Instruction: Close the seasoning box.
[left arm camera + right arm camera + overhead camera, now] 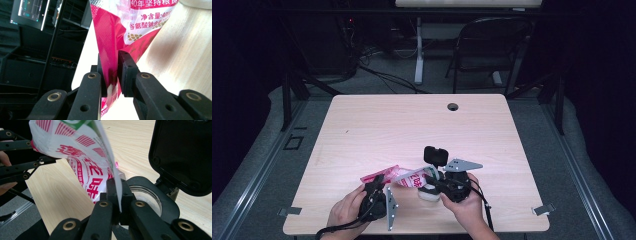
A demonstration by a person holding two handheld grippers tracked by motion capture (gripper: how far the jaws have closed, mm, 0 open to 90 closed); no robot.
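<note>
The table (362, 130) is big and bare. The bag (404, 177) hangs between both grippers, above the open jar (146, 195). It could slip and spill, since each grip pinches just a thin edge. The left gripper (113, 72) is clamped on the pink end. The right gripper (117, 192) is clamped on the white edge.

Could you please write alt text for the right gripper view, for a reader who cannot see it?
The right gripper pinches the edge of a red-and-white printed pouch between its black jaws, above a round black container with its hinged lid open. At left, the left gripper holds the pouch's far end over the wooden table.
</note>
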